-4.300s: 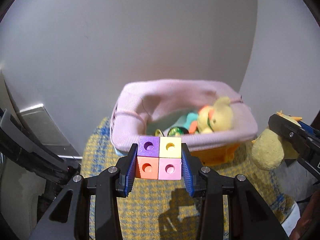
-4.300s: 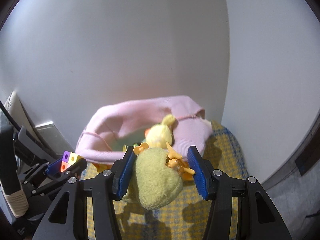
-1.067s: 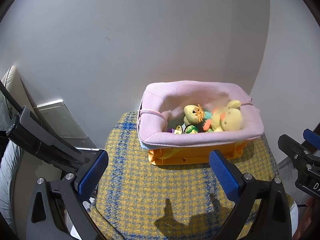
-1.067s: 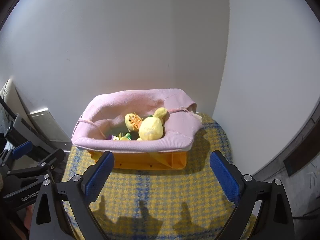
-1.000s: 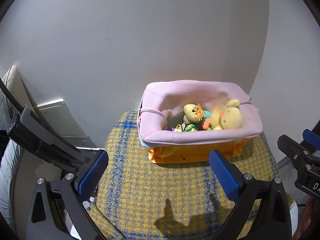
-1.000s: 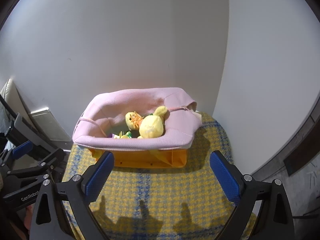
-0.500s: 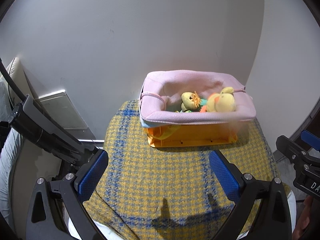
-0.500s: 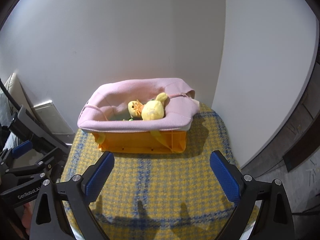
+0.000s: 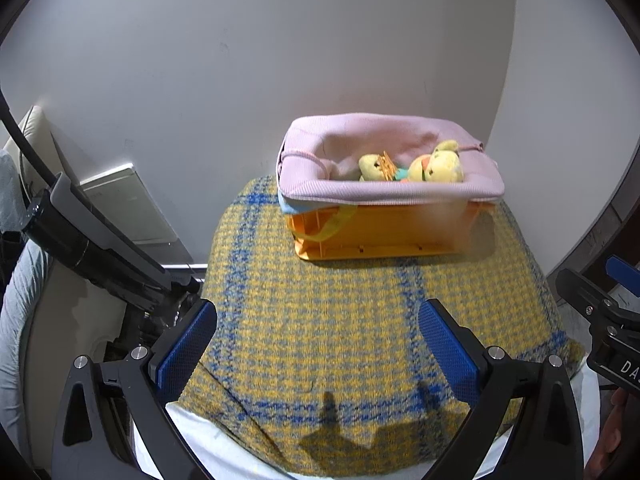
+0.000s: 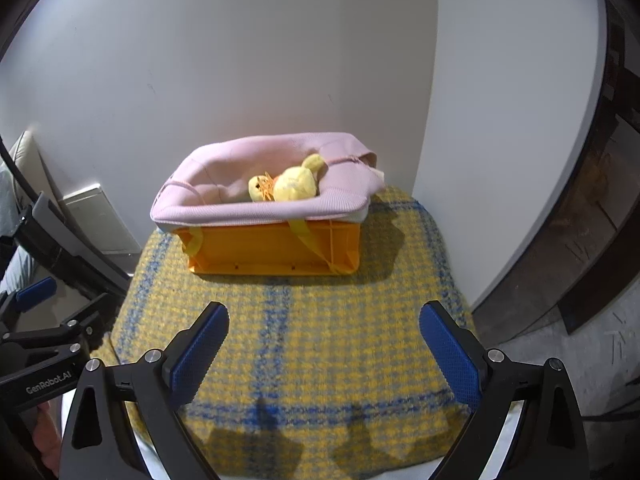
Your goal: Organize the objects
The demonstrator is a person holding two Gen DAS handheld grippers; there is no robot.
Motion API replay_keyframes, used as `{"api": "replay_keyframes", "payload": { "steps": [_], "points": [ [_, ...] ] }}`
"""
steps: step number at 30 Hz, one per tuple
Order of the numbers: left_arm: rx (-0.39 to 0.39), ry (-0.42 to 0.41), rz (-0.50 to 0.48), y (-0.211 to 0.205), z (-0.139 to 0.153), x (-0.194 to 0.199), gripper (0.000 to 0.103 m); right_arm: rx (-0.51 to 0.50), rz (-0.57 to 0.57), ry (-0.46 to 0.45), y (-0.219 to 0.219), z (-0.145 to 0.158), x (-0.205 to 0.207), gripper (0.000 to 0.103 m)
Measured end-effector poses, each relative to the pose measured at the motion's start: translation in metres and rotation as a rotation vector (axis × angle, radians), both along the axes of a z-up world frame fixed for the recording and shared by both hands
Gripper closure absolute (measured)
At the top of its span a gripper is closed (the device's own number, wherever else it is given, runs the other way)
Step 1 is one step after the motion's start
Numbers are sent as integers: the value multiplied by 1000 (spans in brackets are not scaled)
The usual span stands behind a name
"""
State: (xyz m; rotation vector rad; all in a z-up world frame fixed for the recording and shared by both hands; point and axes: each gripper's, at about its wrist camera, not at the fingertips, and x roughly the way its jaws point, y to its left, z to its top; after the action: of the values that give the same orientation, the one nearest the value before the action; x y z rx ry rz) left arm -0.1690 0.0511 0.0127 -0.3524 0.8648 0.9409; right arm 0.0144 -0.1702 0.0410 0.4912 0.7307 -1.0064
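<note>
Left wrist view shows the left tool [image 9: 318, 334] with its blue pads spread wide and nothing between them, hanging over a yellow and blue checked blanket [image 9: 320, 320] that covers the bench. Beyond the tool, near the far edge of the blanket and close to the white wall [image 9: 240, 60], stands an orange crate [image 9: 380, 232] lined with a pink knitted cloth [image 9: 392, 192] folded over its rim. Inside it lie a yellow plush duck [image 9: 440, 166] and, just beside it on the left, a smaller yellow-green plush toy [image 9: 370, 166]; anything deeper in the crate is hidden by the rim. At the right edge of this view part of the other tool shows, black with a blue pad. Right wrist view shows the right tool [image 10: 324, 340] equally wide open and empty above the same blanket [image 10: 320, 320], well apart from the crate [image 10: 272, 248], where the duck [image 10: 296, 186] and the smaller toy [image 10: 258, 188] rest against the pink cloth [image 10: 240, 212]. A yellow strap [image 10: 308, 240] hangs down the front of the crate.
</note>
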Motion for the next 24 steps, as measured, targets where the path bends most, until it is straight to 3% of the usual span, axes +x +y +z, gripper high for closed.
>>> {"api": "replay_keyframes", "payload": {
  "steps": [24],
  "points": [
    [-87, 59, 12, -36, -40, -35, 0, 58, 7, 3, 45, -33, -24, 6]
  ]
}}
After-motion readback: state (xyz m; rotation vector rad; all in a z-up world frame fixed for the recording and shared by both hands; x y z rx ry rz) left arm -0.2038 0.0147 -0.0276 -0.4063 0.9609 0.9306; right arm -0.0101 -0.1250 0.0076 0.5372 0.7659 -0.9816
